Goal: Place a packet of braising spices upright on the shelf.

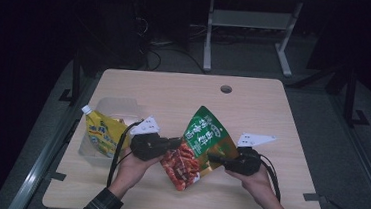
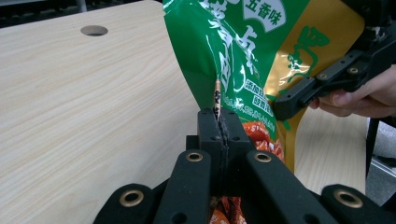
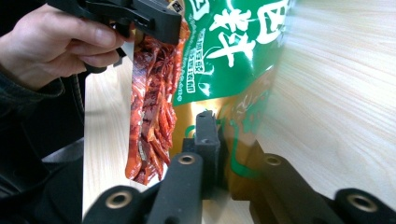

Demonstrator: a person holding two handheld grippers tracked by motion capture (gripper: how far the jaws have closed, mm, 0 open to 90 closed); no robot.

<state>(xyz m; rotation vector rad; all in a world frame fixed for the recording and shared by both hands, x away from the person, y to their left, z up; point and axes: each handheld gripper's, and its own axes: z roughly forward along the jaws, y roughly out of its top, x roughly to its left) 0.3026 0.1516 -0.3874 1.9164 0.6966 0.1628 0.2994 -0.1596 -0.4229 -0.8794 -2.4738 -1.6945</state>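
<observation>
- Nearest you in the high view are your own two hands and checked sleeves at the table's near edge, with the left gripper (image 1: 173,143) and the right gripper (image 1: 213,158) facing each other across the snack bag (image 1: 198,145).
- Your left gripper is clamped on the snack bag: in the left gripper view its jaws stand pressed together on the bag's thin side seam (image 2: 217,100), with the green upper part rising above them and the red printed part below.
- Out beyond your left hand, well apart from the gripper, a clear plastic bin (image 1: 118,106) holds a yellow spouted pouch (image 1: 102,134) leaning on its wall; the print on it is too small to read.
- The snack bag hangs between the two grippers, tilted, its green top pointing away from you and its red bottom corner towards you, just over the table (image 1: 174,91).
- Your right gripper is clamped on the bag's opposite gold edge (image 3: 224,140); the glossy foil folds over the right-hand jaw in the right gripper view, so the exact pinch line is hard to see.
- Past the bag, a round cable hole (image 1: 226,89) sits in the table's far side.
- Behind the table the room is dark; a grey stand's legs (image 1: 249,34) can be made out, the rest cannot.
</observation>
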